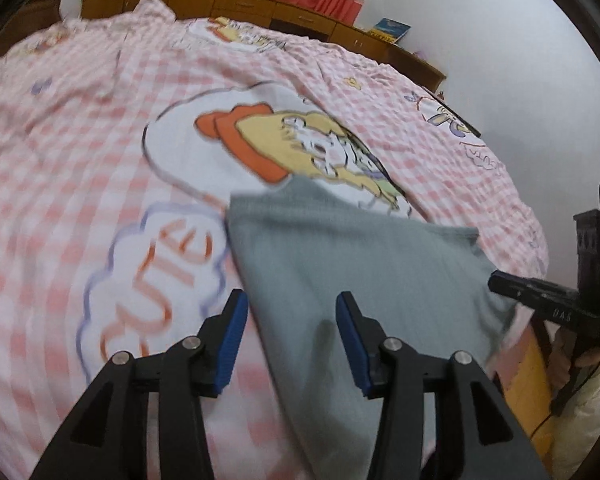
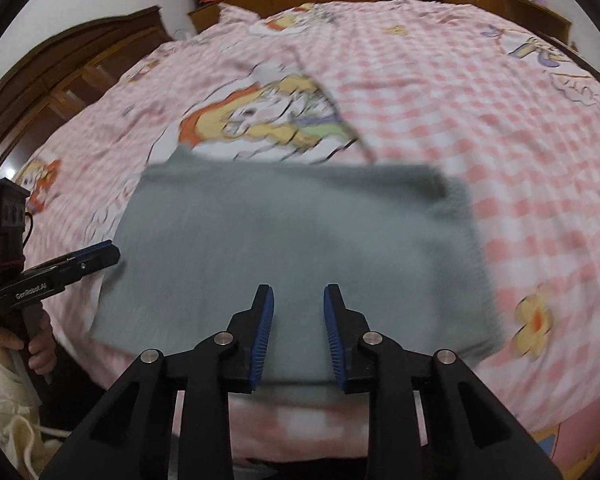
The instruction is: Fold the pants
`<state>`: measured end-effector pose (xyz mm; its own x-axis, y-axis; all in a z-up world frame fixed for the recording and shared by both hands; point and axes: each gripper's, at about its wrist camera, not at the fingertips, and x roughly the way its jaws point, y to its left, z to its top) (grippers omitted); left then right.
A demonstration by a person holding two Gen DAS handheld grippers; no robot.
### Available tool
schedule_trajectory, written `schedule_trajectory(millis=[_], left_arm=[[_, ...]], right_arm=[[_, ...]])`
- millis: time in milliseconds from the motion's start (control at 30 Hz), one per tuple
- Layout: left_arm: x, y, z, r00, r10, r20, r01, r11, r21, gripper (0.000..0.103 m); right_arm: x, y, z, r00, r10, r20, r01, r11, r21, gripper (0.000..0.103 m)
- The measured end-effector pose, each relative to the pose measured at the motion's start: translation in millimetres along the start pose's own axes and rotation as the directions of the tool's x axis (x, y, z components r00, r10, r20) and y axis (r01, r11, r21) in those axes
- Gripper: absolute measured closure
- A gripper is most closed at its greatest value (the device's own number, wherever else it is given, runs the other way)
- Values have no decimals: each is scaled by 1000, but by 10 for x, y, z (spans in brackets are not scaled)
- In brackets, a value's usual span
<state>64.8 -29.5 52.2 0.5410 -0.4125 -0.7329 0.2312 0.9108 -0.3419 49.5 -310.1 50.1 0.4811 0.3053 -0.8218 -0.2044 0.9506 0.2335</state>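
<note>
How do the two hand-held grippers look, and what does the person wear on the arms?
Each hand-held gripper, left and right, has black angular arms with silver round pins and blue ribbed pads on the fingers. From the side, the left one carries white lettering on its black body, a black box on top and a thin dark cable. The sleeve is cream and padded.

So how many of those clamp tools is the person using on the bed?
2. The left gripper hangs over the left edge of the folded grey pants; the right gripper hangs over their near edge. Both have their fingers apart, holding nothing.
</note>
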Motion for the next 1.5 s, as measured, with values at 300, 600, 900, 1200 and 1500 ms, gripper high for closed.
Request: schedule_trajectory(millis=[300,600,900,1200,1500], left_arm=[[-33,23,-615,989,-136,-60,127,984,-129,54],[-66,-3,-760,985,-159,-60,149,979,-141,54],[75,111,-651,978,-208,-10,201,953,-226,51],[71,84,-671,972,-233,1,227,945,-235,66],[-116,-58,-541,979,-200,29,202,964,-174,86]], right_arm=[[91,72,-394,999,-16,29,15,999,36,74],[-2,29,-392,1000,6,26,-8,997,77,74],[-91,-108,-369,998,29,54,-37,987,154,74],[-217,-206,-395,995,30,97,-48,982,184,74],[-474,-351,-434,984,46,174,-83,973,216,73]])
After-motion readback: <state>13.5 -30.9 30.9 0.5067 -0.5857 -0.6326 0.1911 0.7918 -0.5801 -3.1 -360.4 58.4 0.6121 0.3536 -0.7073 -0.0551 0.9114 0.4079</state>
